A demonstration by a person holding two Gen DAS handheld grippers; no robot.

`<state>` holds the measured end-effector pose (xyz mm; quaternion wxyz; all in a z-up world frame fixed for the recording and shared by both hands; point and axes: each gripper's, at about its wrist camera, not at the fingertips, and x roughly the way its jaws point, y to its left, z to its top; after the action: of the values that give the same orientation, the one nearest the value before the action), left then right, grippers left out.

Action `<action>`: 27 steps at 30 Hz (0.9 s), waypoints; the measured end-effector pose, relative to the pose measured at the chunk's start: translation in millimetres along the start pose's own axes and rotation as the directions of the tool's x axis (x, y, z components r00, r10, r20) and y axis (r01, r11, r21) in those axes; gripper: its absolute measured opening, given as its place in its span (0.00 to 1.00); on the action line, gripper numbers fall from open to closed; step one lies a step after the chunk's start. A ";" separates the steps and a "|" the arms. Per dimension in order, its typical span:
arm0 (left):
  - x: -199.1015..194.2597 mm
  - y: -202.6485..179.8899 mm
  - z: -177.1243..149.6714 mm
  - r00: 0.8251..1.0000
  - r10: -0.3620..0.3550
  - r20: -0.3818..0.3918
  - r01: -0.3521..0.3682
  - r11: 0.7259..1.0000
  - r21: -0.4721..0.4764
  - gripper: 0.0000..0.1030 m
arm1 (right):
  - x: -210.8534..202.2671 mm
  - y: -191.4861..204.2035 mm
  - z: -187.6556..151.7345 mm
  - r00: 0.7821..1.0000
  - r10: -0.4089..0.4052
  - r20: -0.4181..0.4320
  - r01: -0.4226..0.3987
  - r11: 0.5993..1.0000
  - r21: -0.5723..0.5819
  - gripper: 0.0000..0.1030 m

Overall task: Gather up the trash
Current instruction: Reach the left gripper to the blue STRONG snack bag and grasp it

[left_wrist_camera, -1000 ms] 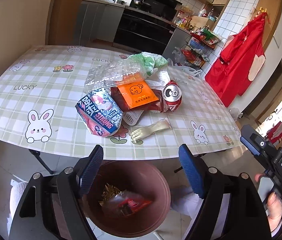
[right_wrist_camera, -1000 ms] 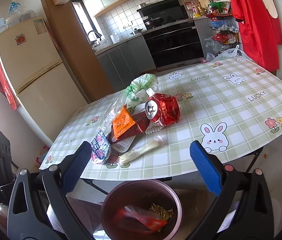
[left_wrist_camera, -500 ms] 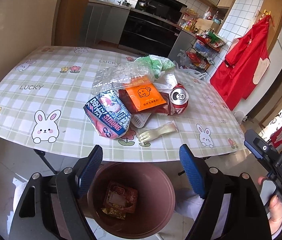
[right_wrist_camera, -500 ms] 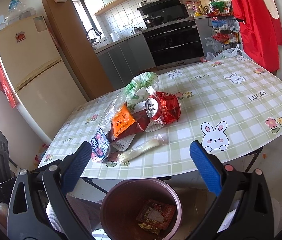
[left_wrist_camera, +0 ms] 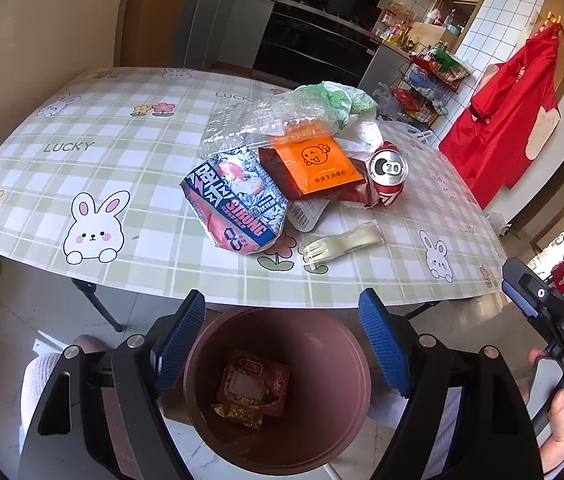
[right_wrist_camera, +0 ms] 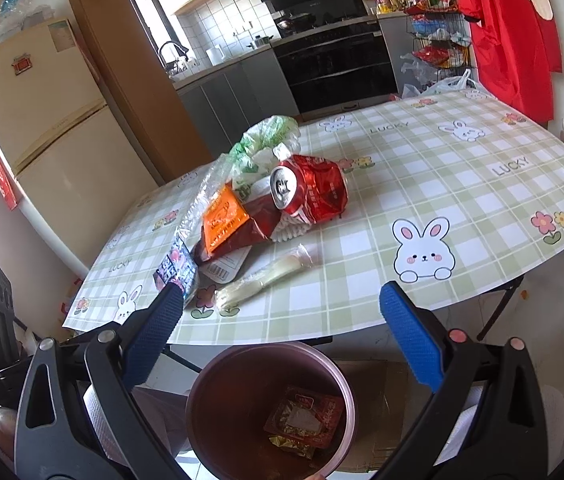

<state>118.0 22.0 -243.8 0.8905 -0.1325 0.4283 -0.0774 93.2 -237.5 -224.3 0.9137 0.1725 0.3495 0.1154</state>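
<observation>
my left gripper [left_wrist_camera: 282,340] and right gripper [right_wrist_camera: 282,340] both hang spread wide and empty above the bin [left_wrist_camera: 345,364], which sits on the floor just off the table [left_wrist_camera: 154,264] edge. in the bin a red wrapper [left_wrist_camera: 256,386] lies on a gold one. trash pile on the table: blue-pink bag [left_wrist_camera: 234,204], orange packet [left_wrist_camera: 315,164], crushed red can [left_wrist_camera: 387,170], clear bag [left_wrist_camera: 258,124], pale wrapper [left_wrist_camera: 341,242] nearest the edge.
</observation>
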 end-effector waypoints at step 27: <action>104.9 88.8 59.8 0.995 -0.090 -0.034 0.078 0.962 -0.260 0.52 | 110.4 8.3 7.6 0.983 0.001 -0.186 -0.008 0.999 -0.039 0.94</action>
<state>232.2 90.4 -312.8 0.8515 -0.2638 0.4490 -0.0615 178.1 -195.1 -281.8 0.8801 0.1435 0.4303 0.1401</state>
